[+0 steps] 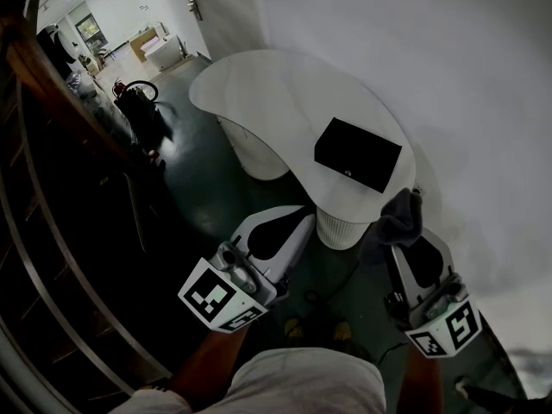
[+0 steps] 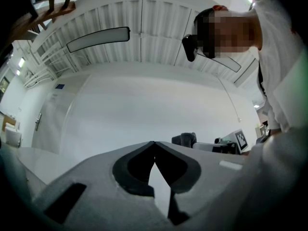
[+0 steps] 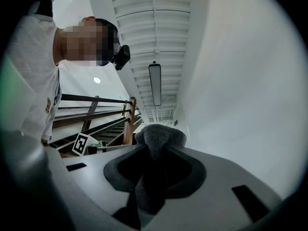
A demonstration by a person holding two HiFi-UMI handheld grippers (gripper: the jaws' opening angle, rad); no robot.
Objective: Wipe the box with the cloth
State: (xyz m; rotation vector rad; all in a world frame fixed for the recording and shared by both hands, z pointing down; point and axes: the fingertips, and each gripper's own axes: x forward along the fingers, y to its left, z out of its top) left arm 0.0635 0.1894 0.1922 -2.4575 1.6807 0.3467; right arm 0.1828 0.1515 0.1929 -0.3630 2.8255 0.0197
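Nearest, at 6 o'clock of the head view, a pale shirt. Just beyond it, at 7 o'clock, the left gripper, with its marker cube toward the body, pointing to about 1 o'clock. Clenched: in the left gripper view, the left gripper with black pads meeting tip to tip. Holds nothing, touches nothing.

At 5 o'clock, the right gripper, pointing to about 12 o'clock. Grasps the cloth, a dark grey fleecy wad. In the right gripper view, right gripper with pads squeezed on the cloth, which trails down between them and bulges past the tips as a rounded lump.

Farther out, a white curved table on white pedestals. Cloth right at the table's near rim; touching it or not, cannot tell.

On the tabletop, toward its 4 o'clock side, the box: flat, black, rectangular, closed, contents hidden. Lies flat at 11 o'clock from the right gripper and its cloth, near but apart. Sits at 1 o'clock from the left gripper, farther off.

Farthest, a white wall at 1 o'clock, and a dark floor and wooden railing at 9 o'clock.
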